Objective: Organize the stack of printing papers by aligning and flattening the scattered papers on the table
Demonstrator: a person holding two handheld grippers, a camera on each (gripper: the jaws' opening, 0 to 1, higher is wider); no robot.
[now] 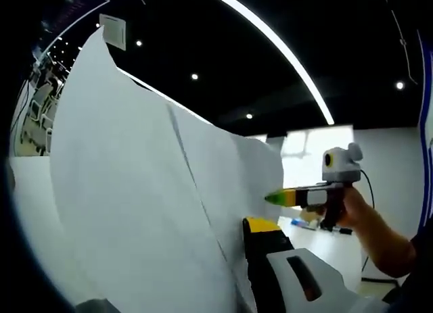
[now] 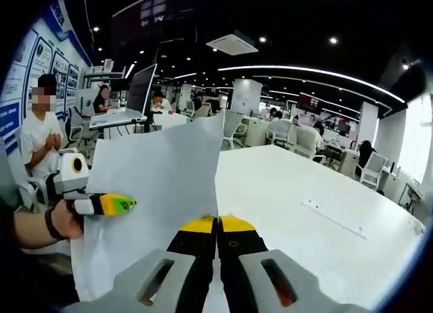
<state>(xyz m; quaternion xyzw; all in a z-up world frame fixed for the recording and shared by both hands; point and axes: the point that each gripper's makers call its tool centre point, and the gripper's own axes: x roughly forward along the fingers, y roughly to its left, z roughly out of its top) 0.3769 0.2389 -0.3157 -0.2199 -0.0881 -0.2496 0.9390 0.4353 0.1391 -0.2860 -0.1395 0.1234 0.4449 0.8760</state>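
A wide white worktop (image 2: pixel 325 191), bare across its far side and right edge, running away toward an open office with desks, chairs and seated people well beyond it. Above its near edge, lifted clear and held upright, the printing papers (image 2: pixel 159 191): in the right gripper view a broad white sheet with its top corner raised, in the left gripper view (image 1: pixel 135 191) a tall curved wall of paper with a dark line down it, probably the edge of one sheet against another, so seemingly more than one sheet, uneven. Right tongs (image 2: pixel 218 224) in the right gripper view with yellow-tipped jaws pressed together at the lower edge of the papers, apparently clamped on that edge; same tongs seen from the left gripper view (image 1: pixel 276 199), green-and-yellow tip meeting the paper's far edge, a hand (image 1: pixel 352 208) behind. Left tongs (image 1: pixel 260 226) in their own view with one yellow-capped jaw close against the sheet, the other jaw hidden behind it; from the right gripper view (image 2: pixel 122 205) the tip lies against the paper's left edge, grip probably closed on it, though cannot tell for sure. Step in hand, by judgement: gathering the sheets off the worktop and holding them on edge for squaring. Next move calls for lowering the bottom edge onto the worktop, tapping gently to bring edges flush, loosening the pinch just enough for slipping, then laying flat and pressing down. Risk: thin sheets buckling or sliding out.
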